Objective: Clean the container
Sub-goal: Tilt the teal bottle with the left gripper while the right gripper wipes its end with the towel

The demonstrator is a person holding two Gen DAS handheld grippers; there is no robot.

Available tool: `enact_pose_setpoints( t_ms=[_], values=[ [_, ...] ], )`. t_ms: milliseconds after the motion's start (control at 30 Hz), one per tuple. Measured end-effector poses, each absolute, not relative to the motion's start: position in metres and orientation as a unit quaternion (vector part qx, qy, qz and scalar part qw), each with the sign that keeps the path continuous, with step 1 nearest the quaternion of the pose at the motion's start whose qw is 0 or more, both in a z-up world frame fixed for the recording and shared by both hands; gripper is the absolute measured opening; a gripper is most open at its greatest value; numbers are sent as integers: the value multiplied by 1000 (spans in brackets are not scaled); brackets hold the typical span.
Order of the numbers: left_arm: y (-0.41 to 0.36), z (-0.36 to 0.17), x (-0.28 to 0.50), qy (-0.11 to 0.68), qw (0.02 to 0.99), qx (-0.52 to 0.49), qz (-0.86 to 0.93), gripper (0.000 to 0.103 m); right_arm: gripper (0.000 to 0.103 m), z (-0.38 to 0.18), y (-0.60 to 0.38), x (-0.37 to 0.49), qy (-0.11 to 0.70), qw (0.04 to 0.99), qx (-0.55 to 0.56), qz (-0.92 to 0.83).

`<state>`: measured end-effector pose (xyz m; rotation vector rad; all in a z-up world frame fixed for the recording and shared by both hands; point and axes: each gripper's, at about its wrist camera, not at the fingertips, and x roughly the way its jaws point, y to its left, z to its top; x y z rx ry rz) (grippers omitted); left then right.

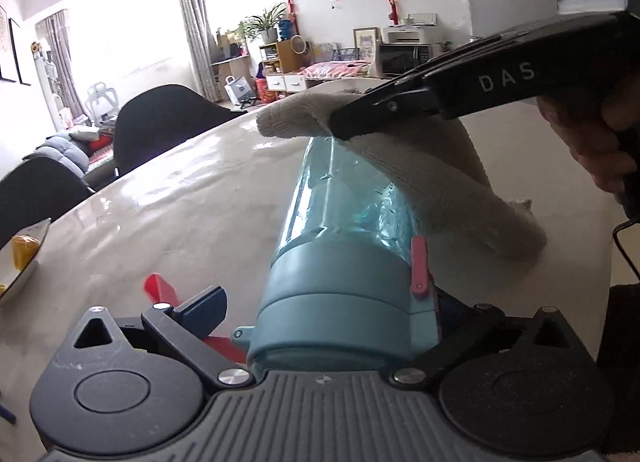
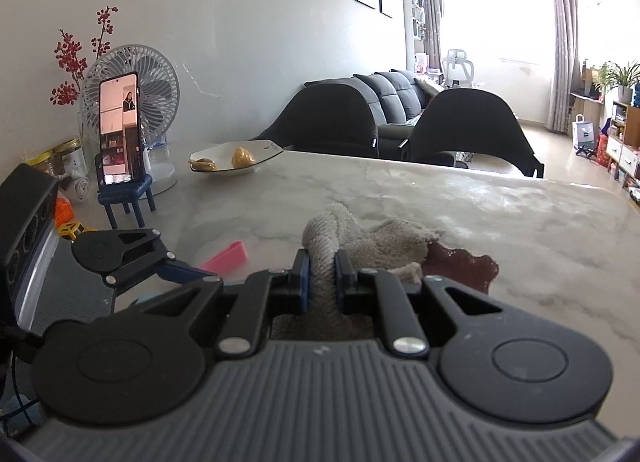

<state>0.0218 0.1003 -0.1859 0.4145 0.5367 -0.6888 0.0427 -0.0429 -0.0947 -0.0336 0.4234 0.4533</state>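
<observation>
Gripping a blue container (image 1: 344, 222) in the left tongs (image 1: 332, 326) above the pale marble tabletop (image 1: 168, 214); pinching a grey cloth (image 2: 360, 242) in the right tongs (image 2: 320, 274), draping over the container. Black chairs (image 2: 472, 122) lining the far edge, a sofa (image 2: 400, 94) sitting beyond.

Both wrist views sit close over the table (image 1: 160, 198) — sharing the cloth (image 2: 360, 246).

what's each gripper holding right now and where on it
The left gripper clamps the blue bottle around its cap end. The right gripper pinches a bunched fold of the grey cloth, which drapes over the bottle's far end.
</observation>
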Motion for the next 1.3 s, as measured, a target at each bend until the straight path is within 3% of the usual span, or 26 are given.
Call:
enact_pose_setpoints(
  t_ms=[267,500,867,1300],
  values=[
    [100,-188,9,246,907,193,-283,103,12,-93,-50,46,209,953,-13,219],
    [111,-180,9,214,881,254,-337,101,13,-92,-54,44,210,954,-4,214],
    [139,-183,82,261,783,206,-526,102,14,-86,-53,42,221,956,-8,192],
    [147,-195,103,277,768,193,-545,103,16,-81,-41,45,224,950,-22,215]
  ],
)
